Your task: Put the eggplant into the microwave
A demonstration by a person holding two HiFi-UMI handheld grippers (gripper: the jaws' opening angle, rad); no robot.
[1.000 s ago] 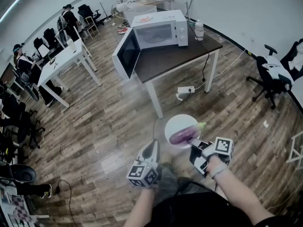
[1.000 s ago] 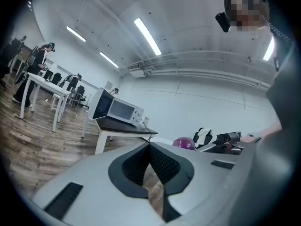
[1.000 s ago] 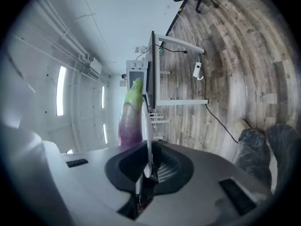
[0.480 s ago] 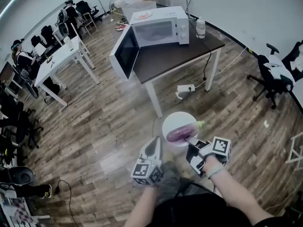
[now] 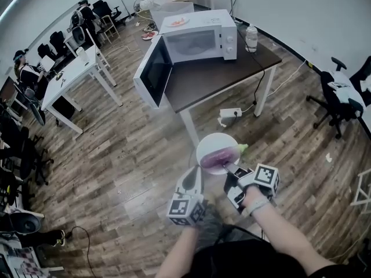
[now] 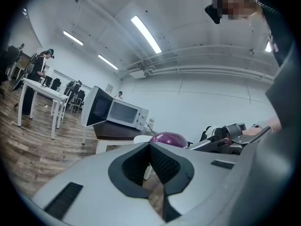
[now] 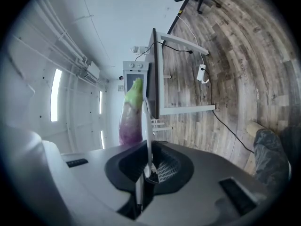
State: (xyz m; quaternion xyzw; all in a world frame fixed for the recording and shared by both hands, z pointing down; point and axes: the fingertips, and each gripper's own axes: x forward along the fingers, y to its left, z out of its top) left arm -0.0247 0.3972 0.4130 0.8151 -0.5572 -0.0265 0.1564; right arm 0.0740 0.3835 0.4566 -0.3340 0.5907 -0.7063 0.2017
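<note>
Jaws: right gripper [image 7: 145, 167] pinching plate [image 5: 215, 142] rim, eggplant [image 5: 219, 159] atop just beyond; left gripper [image 5: 193, 177] closed.

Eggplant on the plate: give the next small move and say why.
Probably carry the plate forward toward the microwave: the right gripper clamps its rim, the eggplant lies on it, the door stands open, and the table lies well ahead.

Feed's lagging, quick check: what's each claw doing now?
Left claw: closed, empty.
Right claw: closed on the rim of the white plate, eggplant on it.
</note>
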